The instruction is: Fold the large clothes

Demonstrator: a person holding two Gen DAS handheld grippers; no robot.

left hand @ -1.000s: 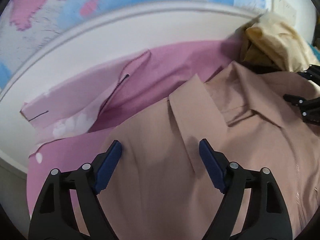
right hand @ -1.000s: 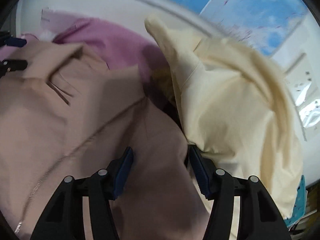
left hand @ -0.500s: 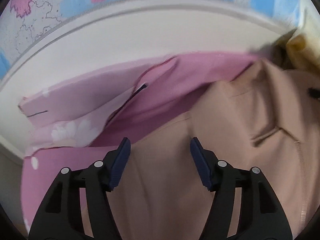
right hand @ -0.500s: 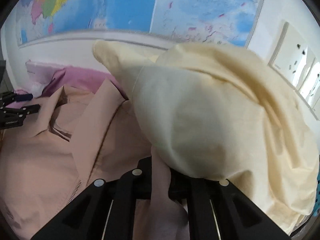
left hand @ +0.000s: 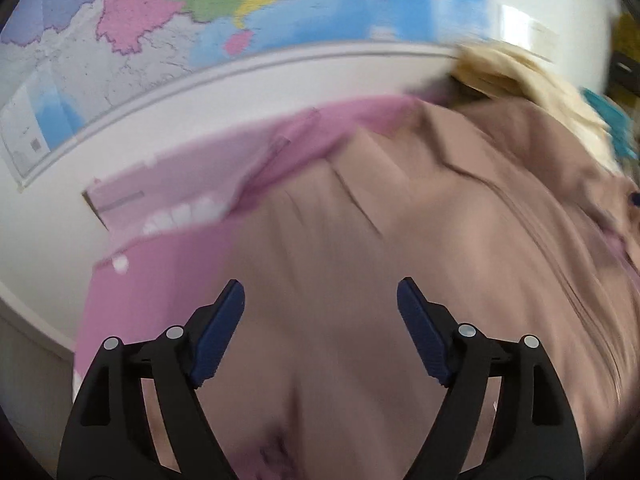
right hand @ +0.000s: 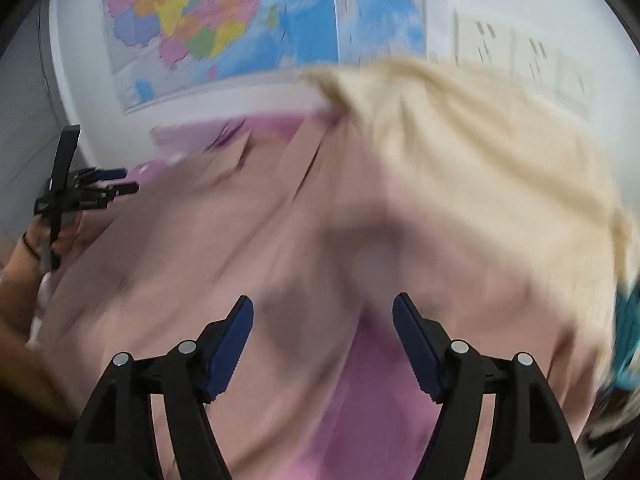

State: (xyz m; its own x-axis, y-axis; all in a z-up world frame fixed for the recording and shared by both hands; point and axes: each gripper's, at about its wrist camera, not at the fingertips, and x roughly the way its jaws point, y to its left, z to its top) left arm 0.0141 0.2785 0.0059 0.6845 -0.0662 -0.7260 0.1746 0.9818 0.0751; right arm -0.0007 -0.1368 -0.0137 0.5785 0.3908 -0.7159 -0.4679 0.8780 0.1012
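A white table [left hand: 52,216] stands against a wall hung with two coloured maps [right hand: 224,32], and three garments lie heaped on it, all smeared by motion blur. Nearest, the left gripper [left hand: 320,320] hangs over the tan jacket [left hand: 400,260]; its jaws are opening, the blue pads [left hand: 218,336] stand wide apart, and only loose tan cloth lies below the gap, not pinched. The right gripper [right hand: 322,340] is likewise opening, its pads [right hand: 228,348] well apart above tan fabric and a strip of pink showing through near the bottom; nothing is clamped between them. In the right wrist view the left gripper [right hand: 120,182] shows at the far left edge, held by a hand [right hand: 44,248] beside the jacket's edge. The tan jacket, one of the three, covers the middle of the table and overlaps the pink garment [left hand: 168,208], whose far and left edges stick out onto bare white tabletop. The third, a cream garment [right hand: 480,152], is bunched at the right, lying partly on the jacket's far right side. Free table remains along the left and along the far edge by the wall; the right side is crowded, with something teal [right hand: 628,344] at the rim.
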